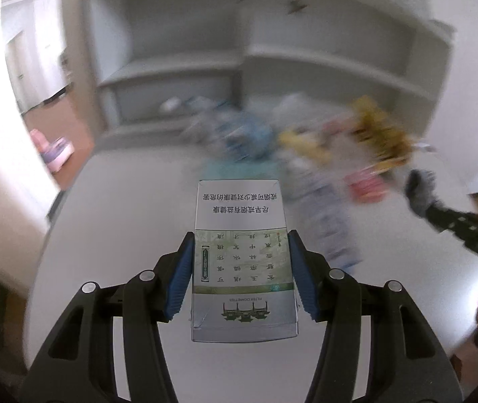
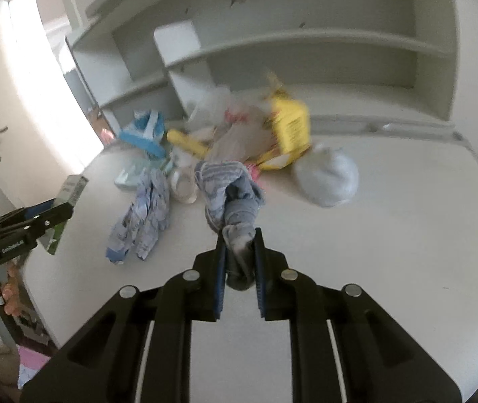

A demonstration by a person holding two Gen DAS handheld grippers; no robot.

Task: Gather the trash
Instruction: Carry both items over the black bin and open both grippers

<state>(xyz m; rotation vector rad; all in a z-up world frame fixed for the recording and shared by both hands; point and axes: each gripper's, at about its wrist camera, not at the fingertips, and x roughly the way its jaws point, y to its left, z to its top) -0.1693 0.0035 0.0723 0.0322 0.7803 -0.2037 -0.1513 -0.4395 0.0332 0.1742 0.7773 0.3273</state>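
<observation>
Two grips: carton (image 1: 242,262) btwn left hand-held gripper (image 1: 241,245) pads, cloth (image 2: 239,221) in right (image 2: 239,240).

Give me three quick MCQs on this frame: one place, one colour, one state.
1. Where is the trash pile?
A. on the white table, before the shelves
B. on the floor
C. on a shelf

2. Colour of the box-like carton in the pile?
A. red
B. yellow
C. black

3. The left hand-held gripper is:
A. open, holding nothing
B. shut on a bottle
C. shut on the cigarette pack

Key: A, the pile lies on the table; B, its faces are yellow; C, the pads press the pack's sides.
</observation>
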